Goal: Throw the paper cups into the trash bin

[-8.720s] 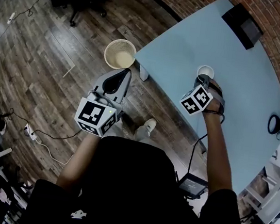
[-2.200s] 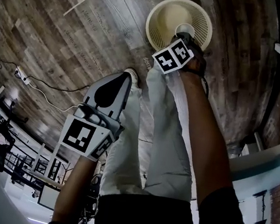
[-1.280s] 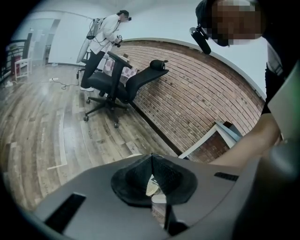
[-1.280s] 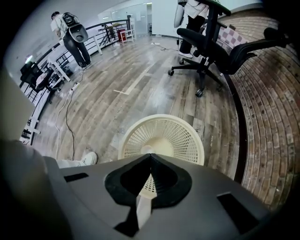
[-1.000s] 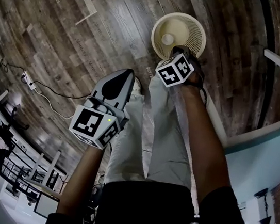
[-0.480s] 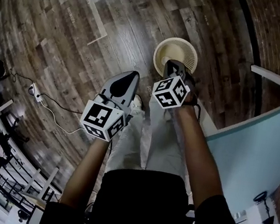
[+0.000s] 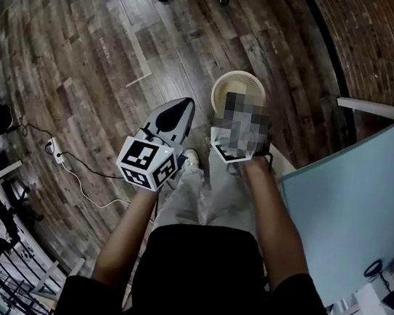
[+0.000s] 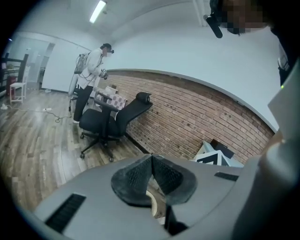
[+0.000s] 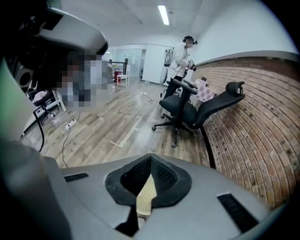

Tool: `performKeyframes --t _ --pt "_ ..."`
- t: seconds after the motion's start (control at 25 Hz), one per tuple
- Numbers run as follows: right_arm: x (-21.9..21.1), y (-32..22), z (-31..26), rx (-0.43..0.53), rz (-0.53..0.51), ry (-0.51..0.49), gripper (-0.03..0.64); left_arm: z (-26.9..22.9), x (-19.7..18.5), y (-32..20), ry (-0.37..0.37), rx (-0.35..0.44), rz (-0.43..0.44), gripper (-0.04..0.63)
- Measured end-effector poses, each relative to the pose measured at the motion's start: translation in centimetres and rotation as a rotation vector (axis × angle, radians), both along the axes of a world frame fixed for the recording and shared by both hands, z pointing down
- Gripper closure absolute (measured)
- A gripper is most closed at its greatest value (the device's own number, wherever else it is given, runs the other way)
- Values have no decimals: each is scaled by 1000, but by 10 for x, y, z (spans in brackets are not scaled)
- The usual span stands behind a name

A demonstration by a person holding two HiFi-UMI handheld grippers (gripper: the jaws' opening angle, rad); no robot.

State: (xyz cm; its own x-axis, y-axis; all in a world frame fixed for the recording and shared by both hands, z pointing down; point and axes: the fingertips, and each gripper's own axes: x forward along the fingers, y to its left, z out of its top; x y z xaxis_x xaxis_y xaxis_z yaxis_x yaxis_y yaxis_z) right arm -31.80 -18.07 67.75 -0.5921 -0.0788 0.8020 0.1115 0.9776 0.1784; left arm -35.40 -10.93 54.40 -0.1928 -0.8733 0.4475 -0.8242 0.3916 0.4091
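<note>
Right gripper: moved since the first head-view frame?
Yes. The right gripper was over the blue table; now it hangs left of that table, over the trash bin's near rim.

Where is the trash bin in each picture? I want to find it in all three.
Head view: the trash bin sits on the wood floor, upper middle.
Left gripper view: only a cream mesh sliver of it, bottom middle, below the left tool.
Right gripper view: a cream mesh sliver again, bottom middle, below the right tool.
Shared landmark: the brick wall.
</note>
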Motion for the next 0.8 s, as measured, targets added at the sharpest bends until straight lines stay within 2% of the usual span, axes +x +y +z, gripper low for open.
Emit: performKeyframes --t 0.2,0.44,0.8 --pt "0 4 -61 -19 41 -116 612 -43 8 -3 -56 33 53 592" --pt "11 0 -129 -28 128 -234 613 -100 6 9 -83 143 -9 592" --pt "14 18 -240 -61 165 -438 612 -160 6 27 -166 227 -14 592"
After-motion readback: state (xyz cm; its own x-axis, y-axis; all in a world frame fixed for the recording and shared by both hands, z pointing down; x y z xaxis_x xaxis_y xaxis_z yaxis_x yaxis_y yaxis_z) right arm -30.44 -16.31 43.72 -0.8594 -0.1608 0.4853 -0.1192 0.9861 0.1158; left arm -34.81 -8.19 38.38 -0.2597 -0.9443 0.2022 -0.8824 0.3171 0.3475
